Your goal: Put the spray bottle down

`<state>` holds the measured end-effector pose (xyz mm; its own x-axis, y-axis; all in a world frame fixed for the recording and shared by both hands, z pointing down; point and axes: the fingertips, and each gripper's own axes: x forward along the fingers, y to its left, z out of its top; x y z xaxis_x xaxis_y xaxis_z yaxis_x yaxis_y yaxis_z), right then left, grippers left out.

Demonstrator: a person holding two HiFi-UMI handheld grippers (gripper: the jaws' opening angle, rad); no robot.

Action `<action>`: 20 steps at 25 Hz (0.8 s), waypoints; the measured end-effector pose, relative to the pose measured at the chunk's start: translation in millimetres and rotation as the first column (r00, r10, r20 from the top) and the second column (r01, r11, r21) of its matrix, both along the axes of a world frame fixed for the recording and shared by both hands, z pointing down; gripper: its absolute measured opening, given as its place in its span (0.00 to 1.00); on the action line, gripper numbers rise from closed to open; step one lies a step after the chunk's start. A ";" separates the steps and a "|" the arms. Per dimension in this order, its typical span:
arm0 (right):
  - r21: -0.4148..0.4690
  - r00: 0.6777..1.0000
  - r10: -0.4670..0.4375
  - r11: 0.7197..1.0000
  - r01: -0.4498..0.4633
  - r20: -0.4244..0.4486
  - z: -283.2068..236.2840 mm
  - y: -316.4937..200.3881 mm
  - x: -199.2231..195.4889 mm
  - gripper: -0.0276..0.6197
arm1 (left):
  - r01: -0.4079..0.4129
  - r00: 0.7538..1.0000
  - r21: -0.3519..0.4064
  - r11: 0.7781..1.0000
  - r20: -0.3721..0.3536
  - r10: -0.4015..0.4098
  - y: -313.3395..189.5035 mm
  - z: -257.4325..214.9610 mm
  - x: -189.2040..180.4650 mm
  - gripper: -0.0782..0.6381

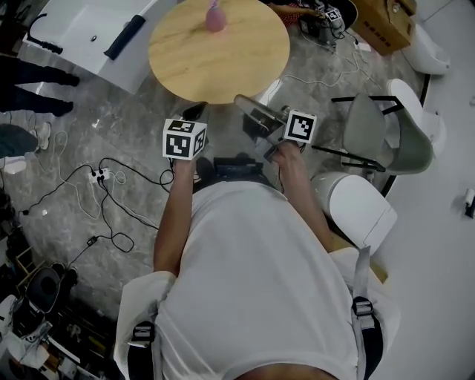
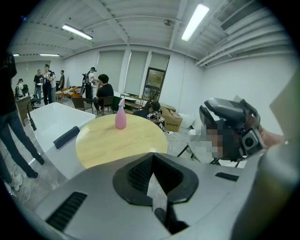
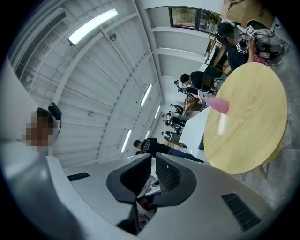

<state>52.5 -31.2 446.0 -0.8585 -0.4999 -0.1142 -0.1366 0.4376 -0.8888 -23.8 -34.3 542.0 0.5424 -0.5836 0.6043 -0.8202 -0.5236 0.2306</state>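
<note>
The round bench [image 1: 219, 52] stands ahead of you, and the spray bottle [image 1: 214, 16] stands on its far side, well apart from both grippers. Your left gripper [image 1: 194, 113] and right gripper [image 1: 249, 105] are side by side at the bench's near edge. A long bench [image 1: 82, 30] lies far left. A chair [image 1: 386, 137] stands to the right, and cables [image 1: 111, 189] trail on the floor near left.
</note>
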 end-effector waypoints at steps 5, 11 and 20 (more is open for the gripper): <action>-0.009 1.000 0.010 1.000 -0.010 -0.022 3.3 2.6 -3.9 0.10 | -0.011 1.000 -0.007 1.000 -0.019 0.011 3.6 3.1 -0.2 0.12; -0.013 0.999 0.008 1.000 -0.009 -0.033 6.9 5.4 -12.2 0.10 | -0.027 0.999 -0.018 0.999 -0.026 0.026 5.6 7.1 -4.1 0.12; -0.007 0.999 0.012 1.000 -0.013 -0.038 5.4 2.8 -13.8 0.10 | -0.042 0.999 -0.030 0.999 -0.025 0.041 5.8 10.5 -3.2 0.12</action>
<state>38.7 -28.4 451.4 -0.8558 -0.5114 -0.0775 -0.1761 0.4288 -0.8861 -26.9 -28.5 552.5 0.5806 -0.5419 0.6077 -0.7919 -0.5492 0.2668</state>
